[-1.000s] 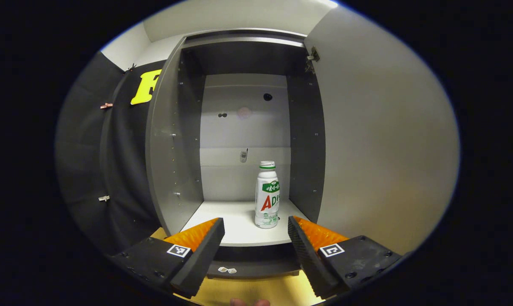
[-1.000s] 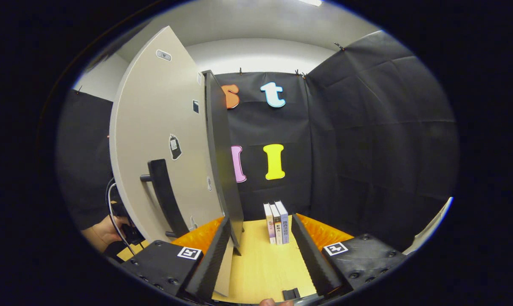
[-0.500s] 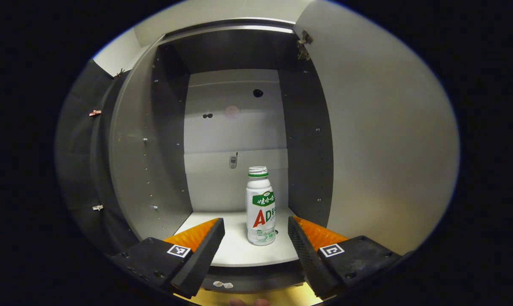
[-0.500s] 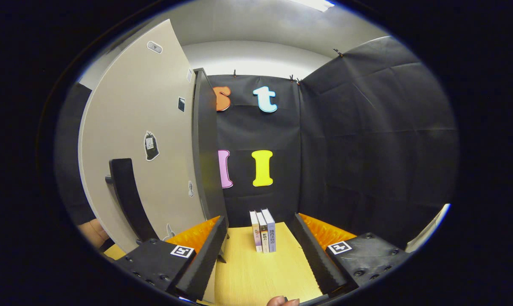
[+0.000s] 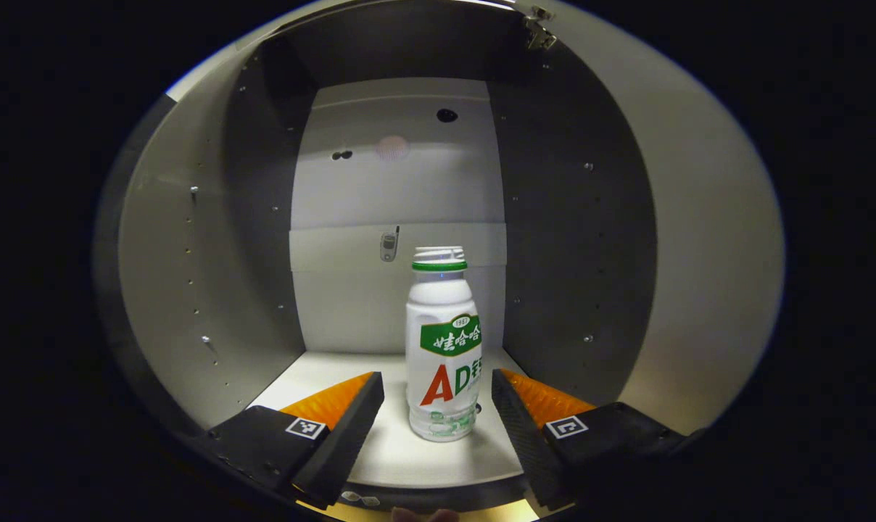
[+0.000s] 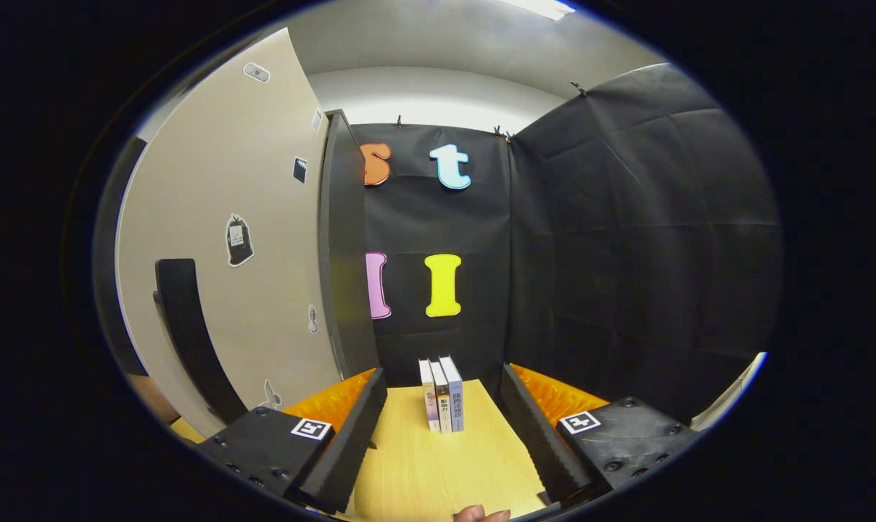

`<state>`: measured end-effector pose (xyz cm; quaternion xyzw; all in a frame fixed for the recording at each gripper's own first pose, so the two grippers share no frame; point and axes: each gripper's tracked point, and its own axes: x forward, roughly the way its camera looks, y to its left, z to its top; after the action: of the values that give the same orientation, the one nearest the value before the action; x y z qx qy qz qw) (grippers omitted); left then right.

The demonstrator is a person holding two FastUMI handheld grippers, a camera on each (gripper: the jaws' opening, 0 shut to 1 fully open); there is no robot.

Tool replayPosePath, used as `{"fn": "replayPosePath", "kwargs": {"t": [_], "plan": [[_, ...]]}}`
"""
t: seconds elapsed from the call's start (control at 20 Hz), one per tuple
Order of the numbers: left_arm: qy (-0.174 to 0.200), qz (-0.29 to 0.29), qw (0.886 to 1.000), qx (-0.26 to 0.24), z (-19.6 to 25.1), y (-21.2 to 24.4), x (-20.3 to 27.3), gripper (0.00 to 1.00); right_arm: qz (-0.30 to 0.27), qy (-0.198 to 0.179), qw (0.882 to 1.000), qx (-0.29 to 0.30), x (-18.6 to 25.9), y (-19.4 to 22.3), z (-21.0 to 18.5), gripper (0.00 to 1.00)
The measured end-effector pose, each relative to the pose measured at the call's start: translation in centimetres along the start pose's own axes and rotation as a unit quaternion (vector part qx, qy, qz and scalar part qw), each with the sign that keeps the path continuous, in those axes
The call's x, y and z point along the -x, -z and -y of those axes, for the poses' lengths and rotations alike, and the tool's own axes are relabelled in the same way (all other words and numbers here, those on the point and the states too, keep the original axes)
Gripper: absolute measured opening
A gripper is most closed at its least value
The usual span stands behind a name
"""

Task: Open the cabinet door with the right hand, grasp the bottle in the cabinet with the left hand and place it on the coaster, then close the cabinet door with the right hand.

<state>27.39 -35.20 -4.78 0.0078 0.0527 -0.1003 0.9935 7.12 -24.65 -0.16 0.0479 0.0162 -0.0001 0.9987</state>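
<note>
The white plastic bottle with a green neck ring and green-and-red label stands upright on the pale shelf of the grey open cabinet, nearer its right wall, with free shelf to its left. My left fingers are spread wide on either side of the bottle, not touching it. My right fingers are also spread, holding nothing, above the yellow wooden surface, beside the beige cabinet door with its black handle.
</note>
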Motion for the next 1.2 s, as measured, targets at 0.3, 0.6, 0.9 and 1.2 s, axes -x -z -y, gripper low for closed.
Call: {"fn": "replayPosePath", "kwargs": {"t": [0.3, 0.6, 0.9, 1.2], "plan": [[0.005, 0.0, 1.0, 0.017, -0.5, 0.2, -3.3, 0.94, 0.001, 0.01, 1.0, -0.013, 0.4, -0.5, -0.2, 0.98], [0.019, 0.006, 0.999, 0.045, -1.6, -0.2, -1.8, 0.79, -0.001, 0.04, 0.999, -0.008, 1.6, -0.2, 0.4, 0.98], [0.024, 0.026, 0.999, 0.03, -5.0, -3.0, 4.1, 0.78, 0.01, 0.036, 0.999, -0.011, 3.5, -1.2, -1.4, 0.98], [0.027, 0.034, 0.999, 0.024, -10.0, -3.5, 12.1, 0.78, 0.014, 0.024, 1.0, -0.011, 5.0, -1.7, -3.8, 1.0]]}}
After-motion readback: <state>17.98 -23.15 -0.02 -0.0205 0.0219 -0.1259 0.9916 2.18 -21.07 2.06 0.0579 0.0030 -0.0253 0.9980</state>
